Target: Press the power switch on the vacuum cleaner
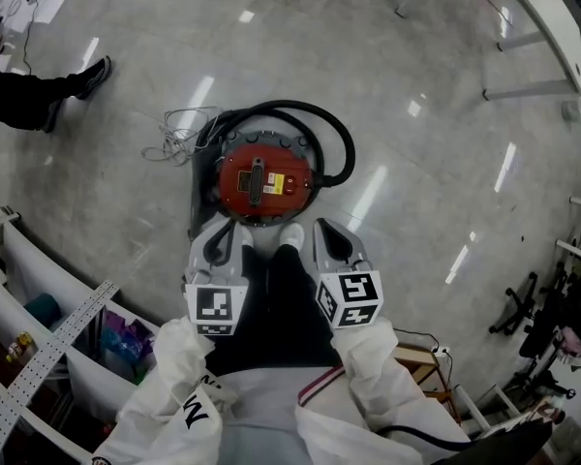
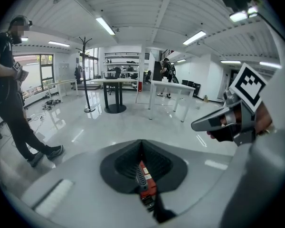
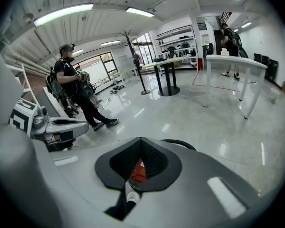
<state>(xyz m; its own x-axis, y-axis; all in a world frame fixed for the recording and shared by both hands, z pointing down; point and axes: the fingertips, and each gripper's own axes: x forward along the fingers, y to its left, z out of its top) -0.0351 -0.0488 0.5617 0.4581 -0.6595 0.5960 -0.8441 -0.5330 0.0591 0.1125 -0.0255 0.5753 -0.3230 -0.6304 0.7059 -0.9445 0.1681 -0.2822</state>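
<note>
On polished grey floor [image 1: 416,211], red vacuum cleaner [image 1: 261,177] ringed by its black hose [image 1: 341,141], directly ahead of left gripper [image 1: 223,229] and right gripper [image 1: 327,229], each with jaws pressed together and empty, bystander's shoe [image 1: 95,74] farther off.

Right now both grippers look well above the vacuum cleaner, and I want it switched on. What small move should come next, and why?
Probably lower the right gripper toward the top of the red vacuum cleaner. That gripper and the left gripper hang above it, jaws together and empty, touching nothing. I cannot pick out the switch from here.
</note>
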